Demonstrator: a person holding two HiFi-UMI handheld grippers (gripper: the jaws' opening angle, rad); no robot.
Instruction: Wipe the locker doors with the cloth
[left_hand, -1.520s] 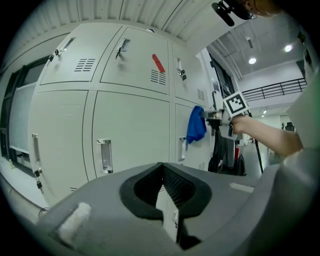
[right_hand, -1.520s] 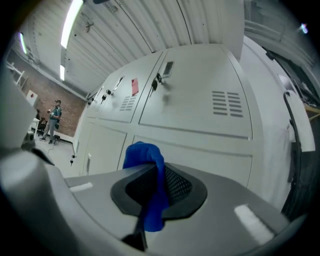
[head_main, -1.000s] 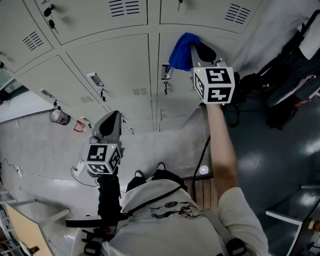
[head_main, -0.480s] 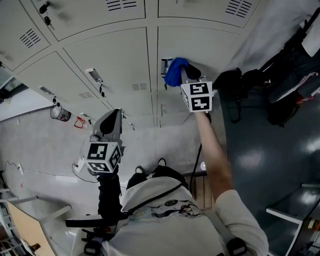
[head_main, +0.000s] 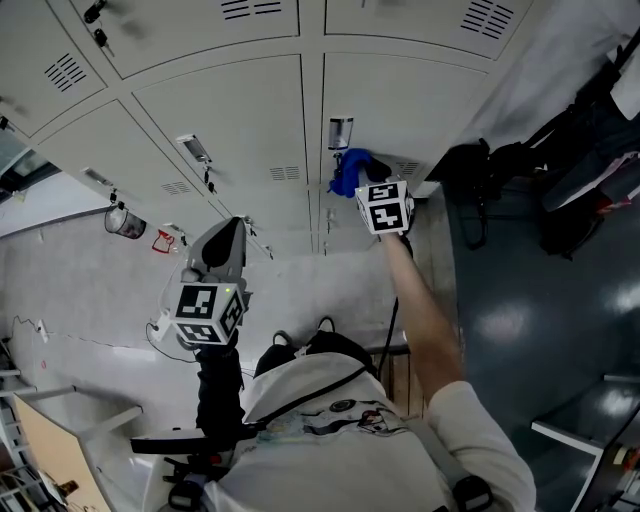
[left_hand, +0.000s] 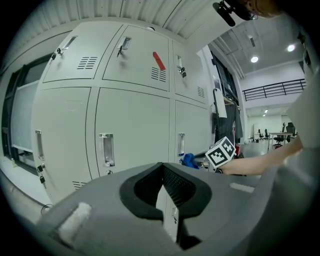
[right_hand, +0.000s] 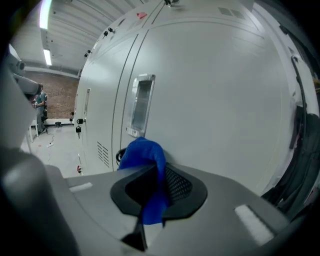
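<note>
1. The right gripper (right_hand: 152, 192) is gripping the blue cloth (right_hand: 144, 156). Its jaws are clamping 1 fold, and the bunched end is sticking out past the tips.
2. The cloth is lying against a pale grey locker door (right_hand: 215, 90), just at 6 o'clock of that door's recessed handle (right_hand: 141, 104).
3. In the head view, the person's bare right arm (head_main: 425, 310) is stretching toward 12 o'clock, reaching the gripper to the door.
4. The left gripper (left_hand: 162, 187) is hovering at 8 o'clock of the right one, well apart from the cloth. Its jaws are pressing together with nothing between them.
5. Dark bags (head_main: 590, 170) are lying on the floor at 3 o'clock of the lockers.
</note>
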